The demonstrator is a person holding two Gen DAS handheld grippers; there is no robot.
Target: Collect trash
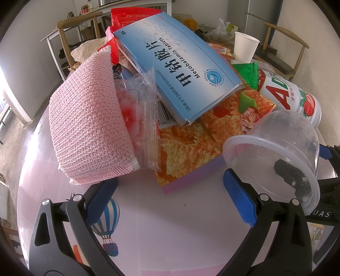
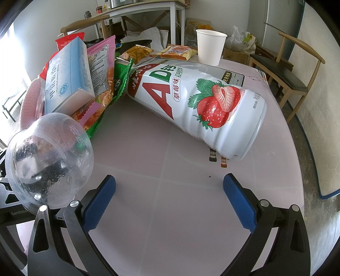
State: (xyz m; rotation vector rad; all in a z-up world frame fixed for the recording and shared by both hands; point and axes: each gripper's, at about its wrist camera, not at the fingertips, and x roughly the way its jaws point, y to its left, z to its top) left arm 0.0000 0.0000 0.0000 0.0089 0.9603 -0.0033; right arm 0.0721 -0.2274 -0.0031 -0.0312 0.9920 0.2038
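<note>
A heap of trash lies on the round pink table [image 1: 148, 223]: a pink mesh sponge [image 1: 87, 125], crinkled clear film [image 1: 146, 118], a blue medicine box [image 1: 180, 70] and an orange snack bag [image 1: 191, 144]. My left gripper [image 1: 170, 201] stands open just short of the heap, with nothing between its fingers. A clear plastic cup [image 1: 276, 157] lies on its side between both grippers, also seen as the cup [image 2: 51, 159] at the left of the right wrist view. A big white strawberry drink bottle [image 2: 201, 104] lies ahead of my open right gripper [image 2: 169, 201].
A white paper cup [image 2: 210, 46] stands at the table's far side near small snack packets [image 2: 178, 52]. A green wrapper [image 2: 121, 78] sits by the bottle's neck. Wooden chairs [image 2: 291, 70] ring the table, and a white side table [image 2: 148, 12] stands behind.
</note>
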